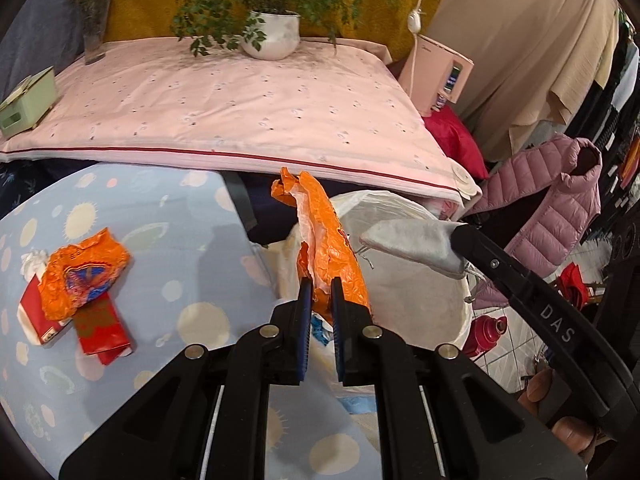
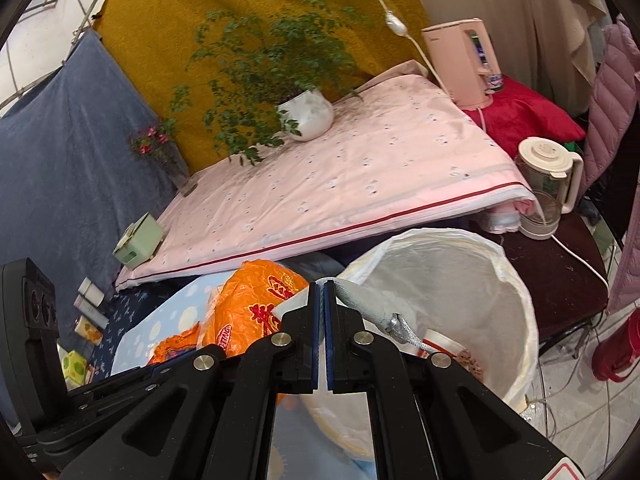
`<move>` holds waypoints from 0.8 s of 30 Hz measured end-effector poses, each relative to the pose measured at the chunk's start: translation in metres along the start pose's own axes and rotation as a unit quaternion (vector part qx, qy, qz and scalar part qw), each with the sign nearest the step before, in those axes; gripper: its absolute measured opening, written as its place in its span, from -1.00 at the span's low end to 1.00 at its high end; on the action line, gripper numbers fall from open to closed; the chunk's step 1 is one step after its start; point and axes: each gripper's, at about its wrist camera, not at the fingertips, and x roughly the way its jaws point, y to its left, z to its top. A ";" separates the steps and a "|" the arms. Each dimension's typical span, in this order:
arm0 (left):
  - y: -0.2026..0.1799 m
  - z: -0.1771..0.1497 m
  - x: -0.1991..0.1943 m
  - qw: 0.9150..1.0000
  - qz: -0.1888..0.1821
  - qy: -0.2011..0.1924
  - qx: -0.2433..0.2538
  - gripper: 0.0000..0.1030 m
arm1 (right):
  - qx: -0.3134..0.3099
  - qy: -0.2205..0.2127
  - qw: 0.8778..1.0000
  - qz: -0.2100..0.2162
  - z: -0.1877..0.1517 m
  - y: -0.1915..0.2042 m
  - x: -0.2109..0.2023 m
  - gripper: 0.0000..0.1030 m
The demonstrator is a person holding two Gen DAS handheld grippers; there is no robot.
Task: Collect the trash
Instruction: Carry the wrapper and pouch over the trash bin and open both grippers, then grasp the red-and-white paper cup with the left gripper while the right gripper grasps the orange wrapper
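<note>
step: drop trash in bin (image 2: pixel 516 280) | left gripper (image 1: pixel 319 284) clamped on orange wrapper (image 1: pixel 332 240) at bin's near rim | right gripper (image 2: pixel 319 292) pinching grey cloth (image 2: pixel 360 296) above bin mouth | tip: carry both fully past rim before release | left view only: more wrappers (image 1: pixel 80 276) on table (image 1: pixel 180 216) | right view only: trash already inside

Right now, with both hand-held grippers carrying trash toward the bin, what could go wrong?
1. The orange wrapper is long and pinched only at its low end by the left hand-held gripper; it may flop outside the white-lined bin.
2. The grey pouch in the right hand-held gripper trails a loose end that may catch the rim.
</note>
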 end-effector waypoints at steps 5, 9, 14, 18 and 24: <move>-0.015 0.002 0.012 1.000 -0.012 0.012 0.009 -0.81 | 0.011 -0.001 1.000 -0.010 0.003 -0.016 -0.001 -0.94; -0.021 0.003 0.017 1.000 -0.019 0.015 0.010 -0.73 | 0.012 0.000 1.000 -0.012 0.004 -0.021 0.001 -0.92; -0.018 0.003 0.014 1.000 0.001 0.001 -0.001 0.05 | 0.020 -0.001 1.000 -0.017 0.003 -0.024 0.002 -0.67; -0.012 0.003 0.013 1.000 0.007 0.001 -0.006 0.06 | 0.021 -0.003 1.000 -0.018 0.002 -0.024 0.002 -0.43; 0.000 0.000 0.010 1.000 0.015 0.001 -0.020 0.06 | 0.015 0.001 1.000 -0.014 0.000 -0.017 0.003 -0.43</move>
